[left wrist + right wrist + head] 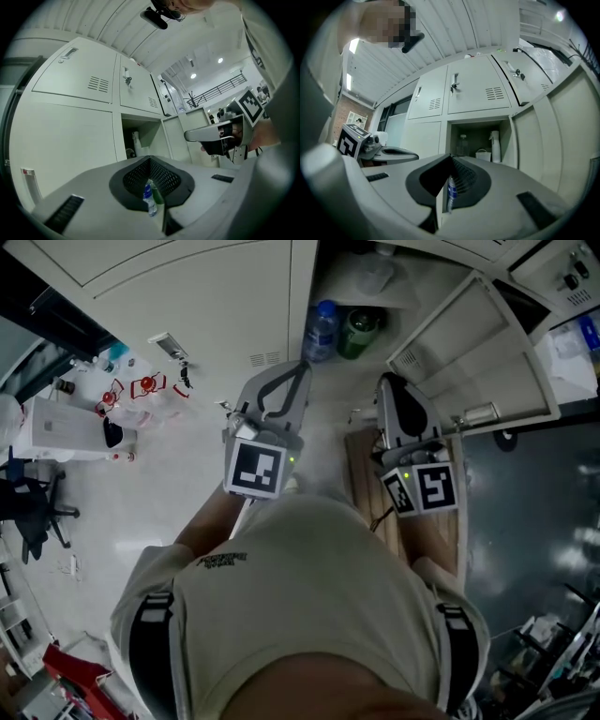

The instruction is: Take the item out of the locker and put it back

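Both the left tongs (151, 161) and the right tongs (450, 160) are pressed shut with nothing in them, held level and side by side in front of the person's chest. Beyond their tips, at the top centre of the head view, the locker (422, 285) stands with its door (469, 352) swung wide to the right. A water bottle (322, 329) with a blue label stands inside, just beside a green can (359, 332). Whichever of them is the item, it sits in there with no tongs on it; I'd say either the taking out hasn't begun or the putting back is already over, and I can't tell which
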`<state>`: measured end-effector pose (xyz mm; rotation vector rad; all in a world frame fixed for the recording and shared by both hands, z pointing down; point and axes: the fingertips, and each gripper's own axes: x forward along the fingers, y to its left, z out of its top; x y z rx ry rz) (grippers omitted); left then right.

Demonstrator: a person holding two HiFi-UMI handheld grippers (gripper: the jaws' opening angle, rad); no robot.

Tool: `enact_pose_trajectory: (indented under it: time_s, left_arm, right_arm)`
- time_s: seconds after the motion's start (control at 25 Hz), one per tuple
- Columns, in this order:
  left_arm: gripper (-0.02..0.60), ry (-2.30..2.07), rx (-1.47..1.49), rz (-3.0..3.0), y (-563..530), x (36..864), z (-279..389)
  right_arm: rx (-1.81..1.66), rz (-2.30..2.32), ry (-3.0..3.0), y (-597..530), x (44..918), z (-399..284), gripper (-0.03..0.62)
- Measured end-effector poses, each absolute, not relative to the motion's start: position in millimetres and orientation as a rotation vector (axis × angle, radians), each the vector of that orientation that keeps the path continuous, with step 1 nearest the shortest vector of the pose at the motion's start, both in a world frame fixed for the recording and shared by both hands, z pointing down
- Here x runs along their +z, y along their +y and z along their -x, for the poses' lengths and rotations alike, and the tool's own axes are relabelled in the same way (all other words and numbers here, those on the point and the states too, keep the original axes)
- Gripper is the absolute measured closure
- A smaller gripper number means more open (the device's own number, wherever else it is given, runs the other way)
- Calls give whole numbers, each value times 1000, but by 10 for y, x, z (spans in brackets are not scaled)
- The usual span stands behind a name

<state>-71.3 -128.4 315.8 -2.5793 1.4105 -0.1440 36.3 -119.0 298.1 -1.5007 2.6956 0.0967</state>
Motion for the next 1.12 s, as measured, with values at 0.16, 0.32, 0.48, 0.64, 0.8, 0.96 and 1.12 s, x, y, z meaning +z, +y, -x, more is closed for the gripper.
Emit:
enact_pose_trajectory:
  time_s: [0.16,0.32,0.48,0.64,0.8,0.96,1.12]
  left_arm:
    - [568,1439,-144,2569,-1311,3146,691]
    - [568,1473,-147,2564,-1342,3135,626]
    - [568,1501,-152,2557,-1376,3130,540]
    - [568,1524,-162,2550,-1394,3141,455]
    - [568,1563,-147,2557,-1416,3151,416]
    - [568,1591,-158,2551,-1476,3178,374]
    - [568,1593,-158,2527,-1566,3135,343]
  right_arm:
    - [91,1463,2719,-1242,2987,-354,591]
    - [81,1424,2739,-1301,2980,-402,591]
    - [77,1393,2760,-1359,2969,-474,591]
    - [71,1369,2771,-1407,2965,-550,591]
    - [67,1349,2780,-1464,2973,-588,591]
    - [61,1330,2777,-1535,2967,-620,589]
    - [75,1333,2759,-1655,2924,-659,586]
